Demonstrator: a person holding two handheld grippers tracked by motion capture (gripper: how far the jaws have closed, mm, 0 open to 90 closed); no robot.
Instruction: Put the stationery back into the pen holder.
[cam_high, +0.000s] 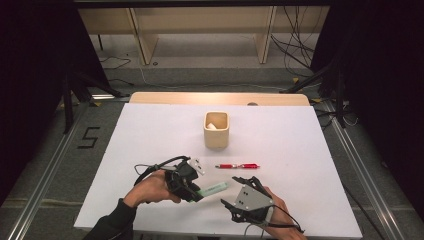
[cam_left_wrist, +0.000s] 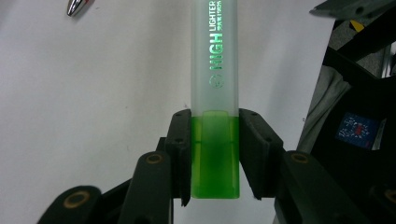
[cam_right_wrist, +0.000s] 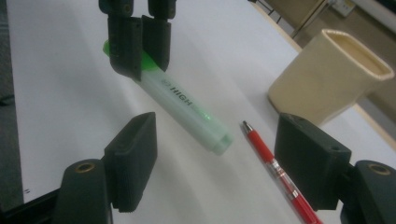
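My left gripper (cam_high: 189, 184) is shut on the green end of a pale green highlighter (cam_high: 214, 189) and holds it just above the white table. In the left gripper view both pads (cam_left_wrist: 182, 149) press on the highlighter (cam_left_wrist: 215, 70), whose clear cap points away. My right gripper (cam_high: 237, 193) stands open at the front right, its jaws facing the highlighter's cap end. In the right gripper view the highlighter (cam_right_wrist: 187, 105) slants down from the left gripper (cam_right_wrist: 140, 42), and its cap sits ahead of my open right gripper (cam_right_wrist: 219, 158), touching neither jaw.
A red pen (cam_high: 237, 165) lies on the white table top (cam_high: 150, 130) just beyond both grippers, close to the right jaw in the right gripper view (cam_right_wrist: 275, 172). A cream square cup (cam_high: 216, 130) stands farther back at centre, with something white inside.
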